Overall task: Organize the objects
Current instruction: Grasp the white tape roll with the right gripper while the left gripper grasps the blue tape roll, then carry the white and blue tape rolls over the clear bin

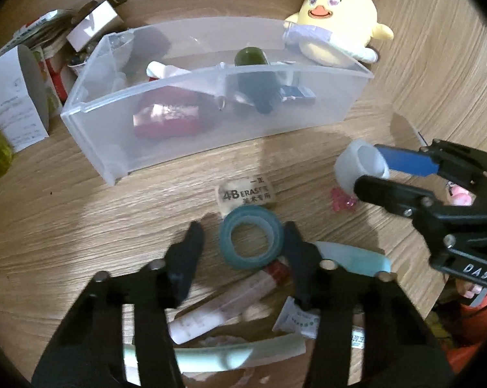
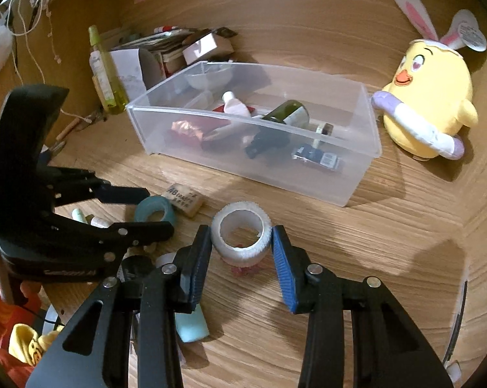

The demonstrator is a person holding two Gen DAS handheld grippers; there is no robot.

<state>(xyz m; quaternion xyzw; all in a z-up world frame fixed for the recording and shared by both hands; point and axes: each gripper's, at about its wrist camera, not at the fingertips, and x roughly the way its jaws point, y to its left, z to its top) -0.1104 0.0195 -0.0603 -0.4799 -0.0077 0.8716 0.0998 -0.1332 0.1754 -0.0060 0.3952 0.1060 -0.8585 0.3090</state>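
Note:
A clear plastic bin [image 1: 191,135] [image 2: 356,181] stands on the wooden table and holds a dark green bottle [image 2: 285,114], a red packet and other small items. My left gripper [image 1: 243,234] is open, its fingers on either side of a teal tape roll [image 1: 251,242] [image 2: 154,211] lying flat on the table. My right gripper [image 2: 240,241] [image 1: 369,168] is shut on a white ribbed tape roll [image 2: 240,237] [image 1: 356,168], held just above the table. An eraser [image 1: 246,194] [image 2: 183,199] lies just beyond the teal roll.
A yellow chick plush [image 1: 337,26] [image 2: 427,103] sits to the right of the bin. Boxes and a green spray bottle [image 2: 102,71] crowd the far left. Tubes, sachets and a light blue strip [image 1: 353,258] lie under my left gripper. A pink trinket [image 1: 342,202] lies below the white roll.

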